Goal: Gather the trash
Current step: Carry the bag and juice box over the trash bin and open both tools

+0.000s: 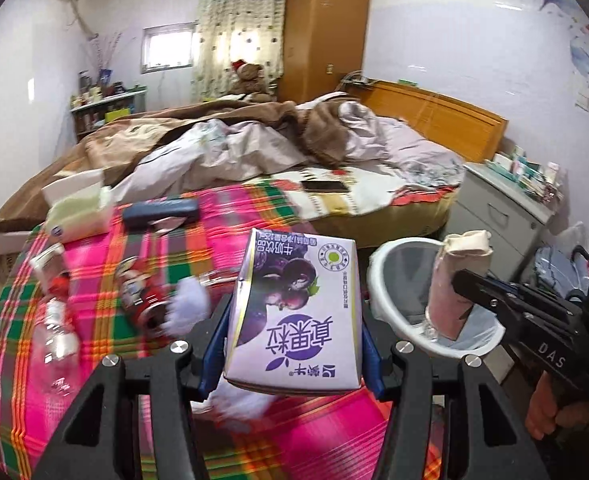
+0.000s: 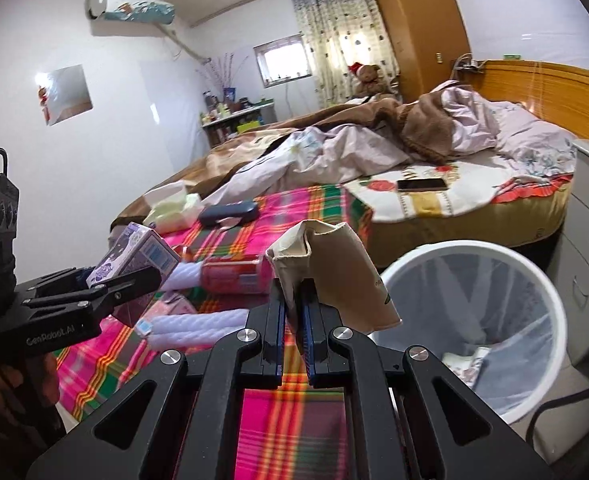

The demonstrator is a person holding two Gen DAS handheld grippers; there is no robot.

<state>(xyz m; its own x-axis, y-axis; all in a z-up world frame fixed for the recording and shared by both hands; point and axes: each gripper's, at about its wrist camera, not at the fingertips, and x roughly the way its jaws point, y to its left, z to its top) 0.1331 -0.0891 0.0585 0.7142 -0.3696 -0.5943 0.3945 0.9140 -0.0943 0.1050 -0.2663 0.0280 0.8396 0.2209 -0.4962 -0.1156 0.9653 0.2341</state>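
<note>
The left hand-held gripper [image 1: 290, 356] pinches a purple milk carton [image 1: 294, 312] above the bed; the right hand-held gripper [image 2: 294, 320] clamps a flattened paper cup [image 2: 334, 276] by one thin edge, which might slip short of the bin [image 2: 474, 256].

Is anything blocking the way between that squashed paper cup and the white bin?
Nothing visible. The right tongs hold the flattened paper cup in the air beside the white bin, whose mouth is open, with only empty space between them.
</note>
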